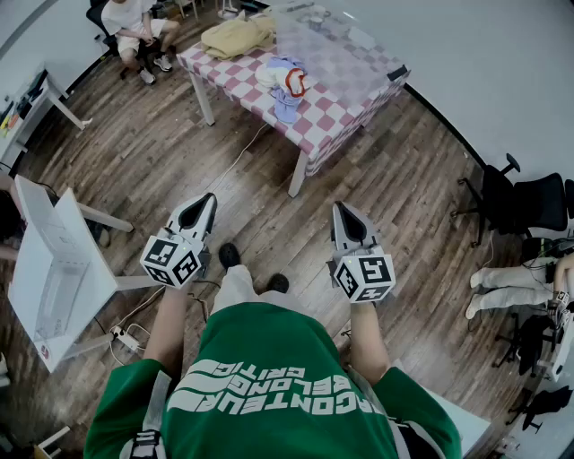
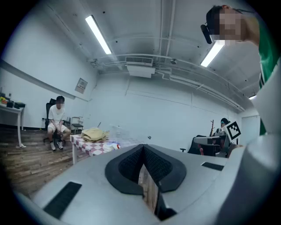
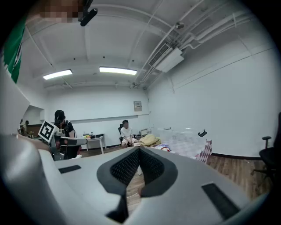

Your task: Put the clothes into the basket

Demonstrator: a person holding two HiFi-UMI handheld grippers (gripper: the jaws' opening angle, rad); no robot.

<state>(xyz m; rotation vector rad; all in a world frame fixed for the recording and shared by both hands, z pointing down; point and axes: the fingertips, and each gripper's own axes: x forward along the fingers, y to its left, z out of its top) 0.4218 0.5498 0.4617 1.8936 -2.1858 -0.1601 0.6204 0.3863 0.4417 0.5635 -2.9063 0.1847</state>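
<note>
Far ahead stands a table with a pink-and-white checked cloth (image 1: 336, 112). On it lie a yellow garment (image 1: 236, 37) and a small heap of white, blue and red clothes (image 1: 285, 85). A clear plastic basket (image 1: 325, 43) stands on the table behind them. My left gripper (image 1: 207, 201) and right gripper (image 1: 342, 212) hang over the wooden floor, well short of the table, both shut and holding nothing. The left gripper view shows shut jaws (image 2: 142, 150) with the yellow garment (image 2: 95, 134) in the distance. The right gripper view shows shut jaws (image 3: 138, 152), with the basket (image 3: 184, 135) far off.
A person sits on a chair (image 1: 134, 27) beyond the table's left end. A white desk (image 1: 54, 269) stands at my left, with a power strip (image 1: 126, 339) on the floor. Office chairs (image 1: 520, 202) and another seated person's legs (image 1: 502, 282) are at the right.
</note>
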